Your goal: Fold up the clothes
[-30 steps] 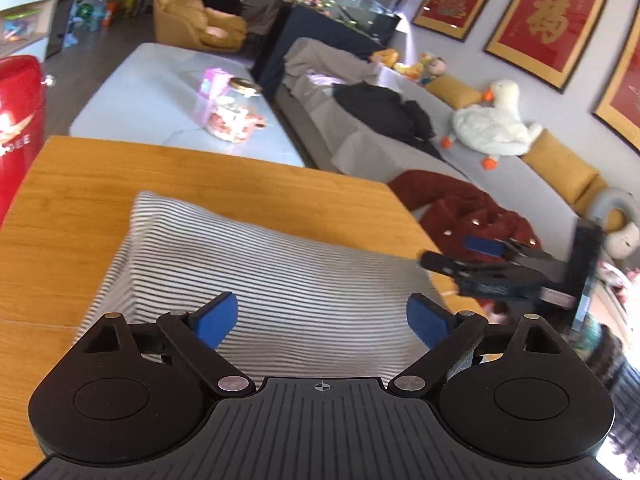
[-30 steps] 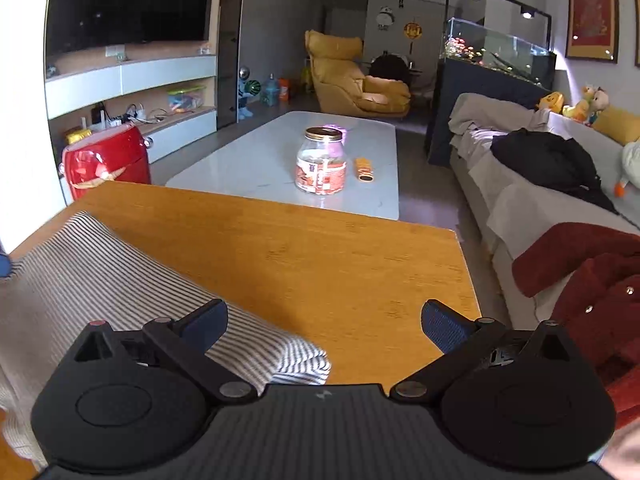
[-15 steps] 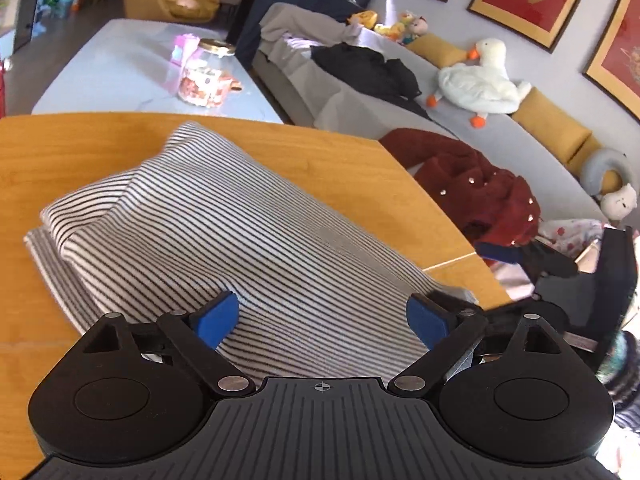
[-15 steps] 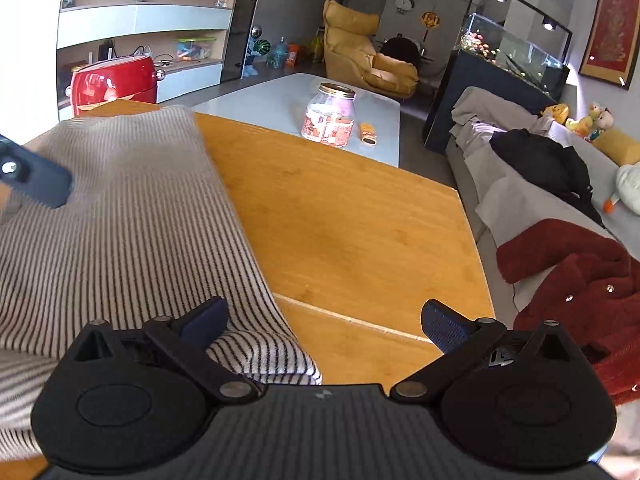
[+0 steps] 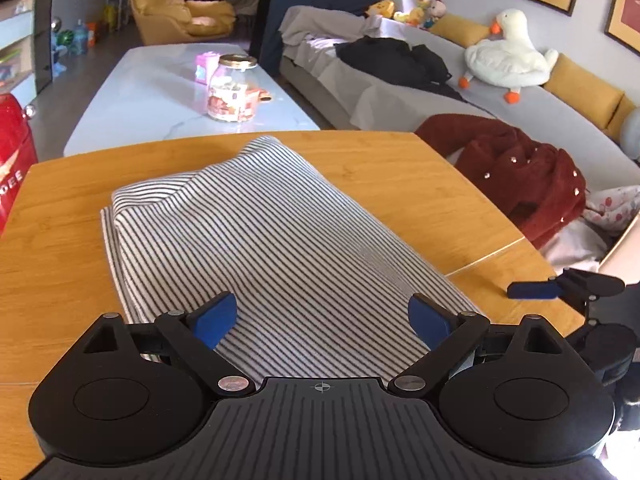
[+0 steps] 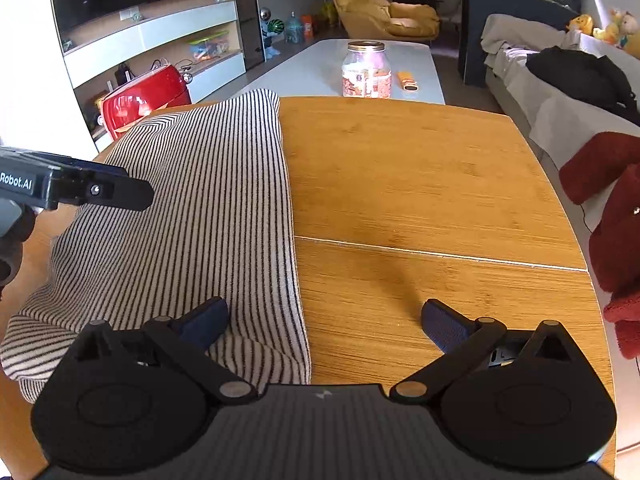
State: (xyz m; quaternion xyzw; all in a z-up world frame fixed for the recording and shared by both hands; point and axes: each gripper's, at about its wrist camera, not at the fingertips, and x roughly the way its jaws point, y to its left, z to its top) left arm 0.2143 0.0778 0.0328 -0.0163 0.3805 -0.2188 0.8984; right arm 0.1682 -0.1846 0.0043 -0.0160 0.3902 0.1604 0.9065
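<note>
The striped garment (image 5: 256,248) lies folded into a long band on the wooden table (image 6: 420,184), and every place here is given from this garment. Over its near left part, the left gripper (image 5: 322,316) stands with its 2 blue pads wide apart; it holds nothing, and the cloth only passes under the gap. At the garment's near right corner, the right gripper (image 6: 324,322) is also wide open and empty, with its left pad above the stripes and its right pad over bare wood just beside the straight folded edge. I judge the step in hand is taking the near end for 1 more fold toward the far end. To do it well, both grippers should bite all layers at the near corners together, lift evenly, and lay the end down square with the far edge, so the layers do not slide apart.
</note>
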